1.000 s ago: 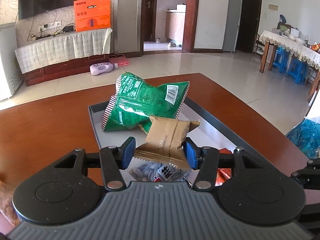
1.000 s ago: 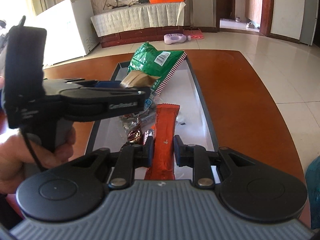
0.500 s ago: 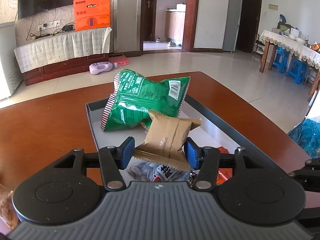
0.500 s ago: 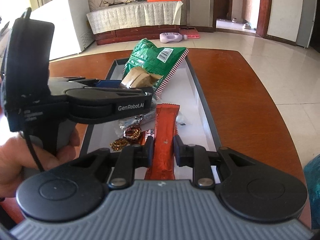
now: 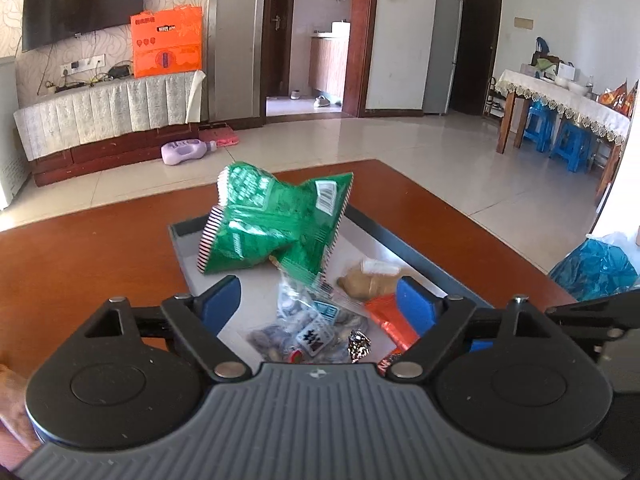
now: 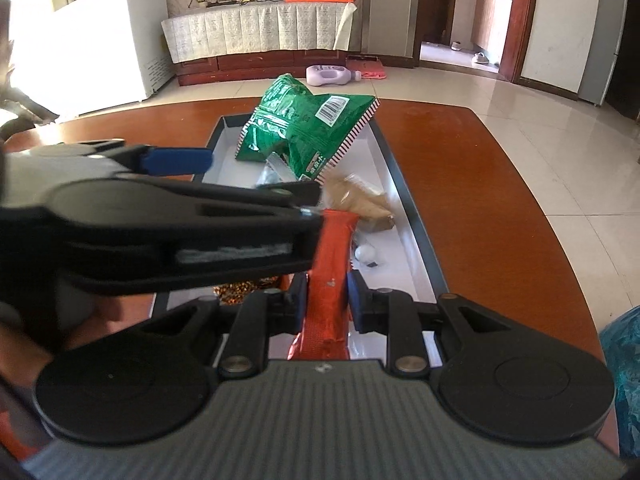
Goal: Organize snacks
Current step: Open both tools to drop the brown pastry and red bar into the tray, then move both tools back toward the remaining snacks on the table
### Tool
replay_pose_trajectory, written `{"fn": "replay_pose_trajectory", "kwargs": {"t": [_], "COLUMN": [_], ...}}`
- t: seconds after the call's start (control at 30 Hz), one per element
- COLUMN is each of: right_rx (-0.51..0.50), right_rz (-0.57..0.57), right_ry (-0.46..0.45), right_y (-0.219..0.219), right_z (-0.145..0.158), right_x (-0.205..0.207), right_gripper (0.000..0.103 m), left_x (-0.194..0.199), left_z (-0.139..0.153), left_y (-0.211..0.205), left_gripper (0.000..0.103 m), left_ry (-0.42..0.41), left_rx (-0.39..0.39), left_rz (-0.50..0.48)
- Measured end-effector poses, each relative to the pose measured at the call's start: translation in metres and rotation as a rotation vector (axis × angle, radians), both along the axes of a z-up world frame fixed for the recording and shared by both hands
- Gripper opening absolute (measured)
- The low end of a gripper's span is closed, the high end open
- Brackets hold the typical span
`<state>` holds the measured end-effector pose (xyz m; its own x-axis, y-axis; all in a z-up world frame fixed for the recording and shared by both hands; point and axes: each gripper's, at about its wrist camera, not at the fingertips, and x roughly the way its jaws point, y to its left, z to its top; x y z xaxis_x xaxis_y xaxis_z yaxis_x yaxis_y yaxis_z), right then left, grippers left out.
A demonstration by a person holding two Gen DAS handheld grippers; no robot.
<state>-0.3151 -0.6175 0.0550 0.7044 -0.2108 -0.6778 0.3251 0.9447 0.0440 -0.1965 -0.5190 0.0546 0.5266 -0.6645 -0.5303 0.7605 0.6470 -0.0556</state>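
Left wrist: left gripper (image 5: 318, 300) jaws just spread wide, empty, brown packet (image 5: 370, 280) lying in tray (image 5: 404, 245).
Right gripper (image 6: 327, 300) jaws just eased apart, red stick pack (image 6: 330, 264) between them; contact unclear.

black tool (image 5: 320, 304), blue pads (image 5: 414, 304), silver screws.

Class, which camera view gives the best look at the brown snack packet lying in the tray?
The right wrist view: the brown snack packet lies unobstructed beside the tray wall. In the left wrist view the brown snack packet is blurred and partly hidden.
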Motion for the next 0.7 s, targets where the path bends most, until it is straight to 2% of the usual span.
{"fn": "replay_pose_trajectory", "kwargs": {"t": [0.07, 0.17, 0.23, 0.43, 0.7], "right_rx": [0.010, -0.011, -0.031, -0.061, -0.076], "right_rz": [-0.010, -0.006, -0.014, -0.030, 0.031], "right_ry": [-0.017, -0.060, -0.089, -0.191, -0.269], "right_y": [0.000, 0.007, 0.011, 0.021, 0.048], "right_z": [0.002, 0.008, 0.014, 0.030, 0.044], "right_x": [-0.001, -0.003, -0.005, -0.008, 0.004], "right_gripper": [0.044, 0.056, 0.060, 0.061, 0.061], "left_x": [-0.002, -0.005, -0.009, -0.015, -0.013], "left_z": [0.008, 0.019, 0.025, 0.047, 0.079], "left_y": [0.009, 0.021, 0.030, 0.062, 0.125], "left_gripper": [0.089, 0.089, 0.090, 0.090, 0.090], "left_ry": [-0.012, -0.019, -0.028, -0.041, -0.048], "left_rx": [-0.014, -0.030, -0.035, -0.035, -0.083], "left_rz": [0.011, 0.027, 0.034, 0.063, 0.158]}}
